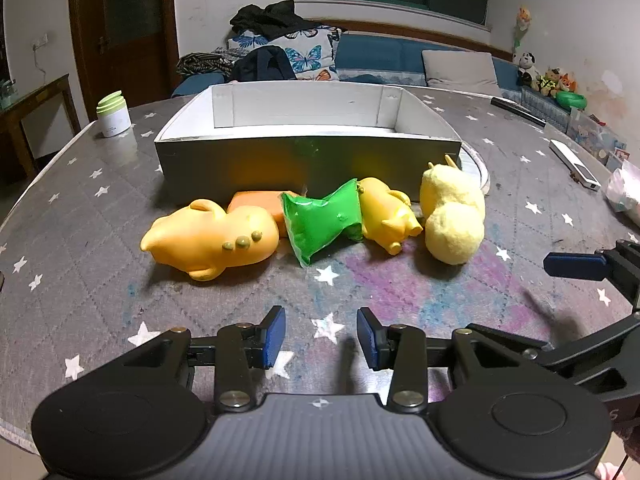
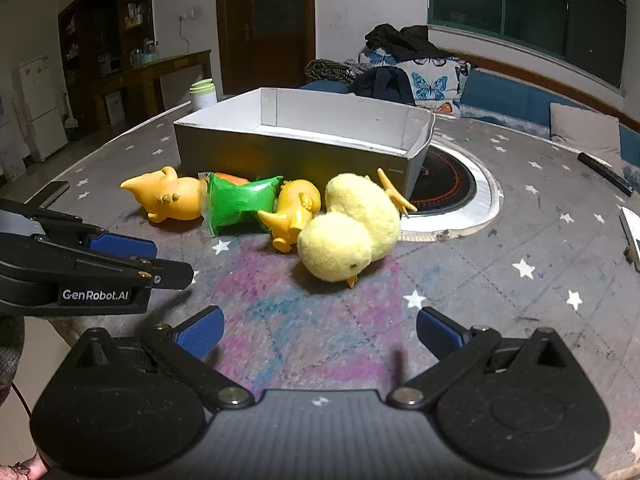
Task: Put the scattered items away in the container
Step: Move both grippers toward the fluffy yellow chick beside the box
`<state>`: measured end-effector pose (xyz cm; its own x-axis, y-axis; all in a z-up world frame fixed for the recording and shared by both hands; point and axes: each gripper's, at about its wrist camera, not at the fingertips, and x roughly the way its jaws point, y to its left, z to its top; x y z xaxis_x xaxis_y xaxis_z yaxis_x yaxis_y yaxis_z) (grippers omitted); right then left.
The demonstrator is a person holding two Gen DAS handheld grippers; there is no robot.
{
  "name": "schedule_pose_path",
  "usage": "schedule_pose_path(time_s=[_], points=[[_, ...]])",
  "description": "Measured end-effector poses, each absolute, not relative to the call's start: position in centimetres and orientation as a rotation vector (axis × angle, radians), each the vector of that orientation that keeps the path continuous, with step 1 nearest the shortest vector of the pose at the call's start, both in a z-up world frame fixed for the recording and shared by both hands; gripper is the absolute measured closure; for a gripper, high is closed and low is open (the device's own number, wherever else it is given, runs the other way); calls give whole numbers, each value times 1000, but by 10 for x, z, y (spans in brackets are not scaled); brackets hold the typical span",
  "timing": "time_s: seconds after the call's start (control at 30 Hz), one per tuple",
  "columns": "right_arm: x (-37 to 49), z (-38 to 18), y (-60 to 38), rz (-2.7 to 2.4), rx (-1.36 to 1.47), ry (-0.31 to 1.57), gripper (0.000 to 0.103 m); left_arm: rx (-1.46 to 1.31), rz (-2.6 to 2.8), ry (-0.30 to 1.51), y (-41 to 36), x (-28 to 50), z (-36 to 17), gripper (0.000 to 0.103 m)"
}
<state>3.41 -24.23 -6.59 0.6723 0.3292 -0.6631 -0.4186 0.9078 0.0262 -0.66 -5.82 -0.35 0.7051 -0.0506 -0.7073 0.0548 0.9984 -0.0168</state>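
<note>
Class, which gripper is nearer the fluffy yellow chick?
Right. The right gripper faces the chick head-on, jaws open; the left gripper sits farther off to the chick's left, facing the green pouch.

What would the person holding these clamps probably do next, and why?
Probably ease the right hand-held gripper forward over the plush chick. Its jaws stand wide open and empty, the chick lies nearest in front of it, and the box behind the toys looks empty so far.
</note>
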Motion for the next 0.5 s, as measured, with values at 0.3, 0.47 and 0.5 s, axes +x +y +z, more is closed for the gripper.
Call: schedule_pose_path(time_s=[0.3, 0.47, 0.5], points=[[35, -68, -239, 432, -136, 728, 0, 6, -61, 792, -60, -5, -6, 61], [36, -68, -237, 433, -140, 734, 0, 4, -67, 795, -60, -4, -6, 61], [36, -68, -237, 434, -140, 735, 0, 4, -68, 796, -60, -4, -6, 61]])
